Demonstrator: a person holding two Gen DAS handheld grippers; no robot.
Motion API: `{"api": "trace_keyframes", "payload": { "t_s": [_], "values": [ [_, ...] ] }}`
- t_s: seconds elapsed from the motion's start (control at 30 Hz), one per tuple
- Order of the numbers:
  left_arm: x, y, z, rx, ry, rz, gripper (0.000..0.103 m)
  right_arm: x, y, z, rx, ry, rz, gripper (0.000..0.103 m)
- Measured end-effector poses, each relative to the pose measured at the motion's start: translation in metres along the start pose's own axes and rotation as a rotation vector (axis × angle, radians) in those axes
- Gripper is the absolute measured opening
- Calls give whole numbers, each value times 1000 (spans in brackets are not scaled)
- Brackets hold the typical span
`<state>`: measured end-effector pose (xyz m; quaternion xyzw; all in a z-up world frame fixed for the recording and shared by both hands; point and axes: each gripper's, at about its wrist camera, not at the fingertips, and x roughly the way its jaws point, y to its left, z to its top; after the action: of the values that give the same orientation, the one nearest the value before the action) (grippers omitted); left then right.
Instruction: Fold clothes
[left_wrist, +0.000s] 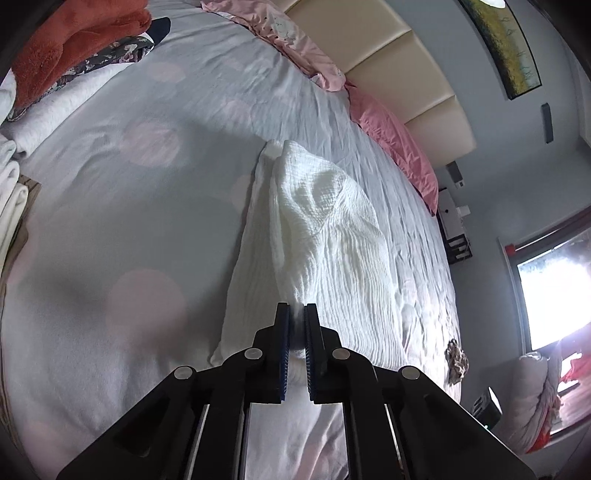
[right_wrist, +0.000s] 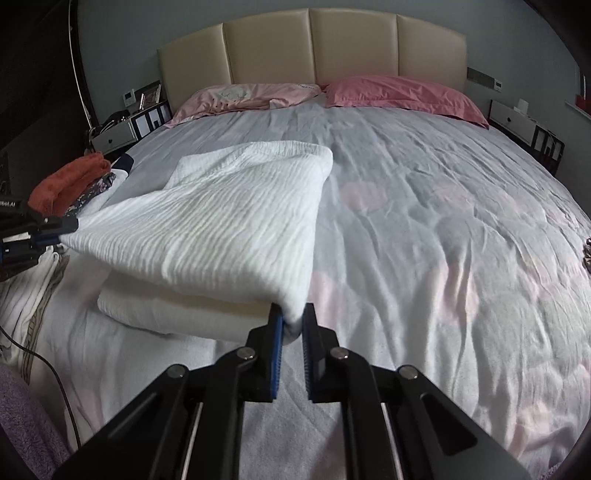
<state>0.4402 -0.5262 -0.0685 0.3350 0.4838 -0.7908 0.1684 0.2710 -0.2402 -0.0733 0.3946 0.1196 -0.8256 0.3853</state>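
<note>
bed (right_wrist: 424, 206) with grey, pink-dotted cover. two pink pillows (right_wrist: 402, 94) at the headboard. white textured cloth (right_wrist: 221, 225) partly resting on it; folded pile (right_wrist: 70, 184) at left edge.

Wide bed (right_wrist: 443, 206) under a grey cover with pale pink dots. Two pink pillows (right_wrist: 402, 92) against a cream padded headboard (right_wrist: 314, 44). White nightstand (right_wrist: 114, 134) to the left of the bed, another nightstand (right_wrist: 517, 122) to the right. Framed painting (left_wrist: 506, 44) on the grey wall. Bright window (left_wrist: 554, 295) at the side. Black cable (right_wrist: 55, 373) trailing over the near left edge.
</note>
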Motion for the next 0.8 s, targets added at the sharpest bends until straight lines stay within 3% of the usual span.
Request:
{"api": "trace_keyframes", "payload": {
  "t_s": [0.23,0.43,0.5,0.53,0.67,0.7,0.8],
  "values": [
    [38,13,-8,-11,139,186,7,23,-22,-7,115,130,24,9],
    [60,15,-13,-26,218,239,12,37,-33,-15,179,210,60,12],
    [54,17,-13,-47,204,256,33,35,-39,-19,226,217,84,12],
    [49,18,-13,-60,190,263,37,32,-43,-20,253,216,98,12],
    [27,18,-12,-103,121,210,45,13,-57,-26,373,162,178,35],
    [24,15,-12,-100,107,201,52,7,-60,-26,394,133,201,37],
    [27,7,-13,-63,105,197,59,-8,-63,-22,423,44,245,49]
  ]
}}
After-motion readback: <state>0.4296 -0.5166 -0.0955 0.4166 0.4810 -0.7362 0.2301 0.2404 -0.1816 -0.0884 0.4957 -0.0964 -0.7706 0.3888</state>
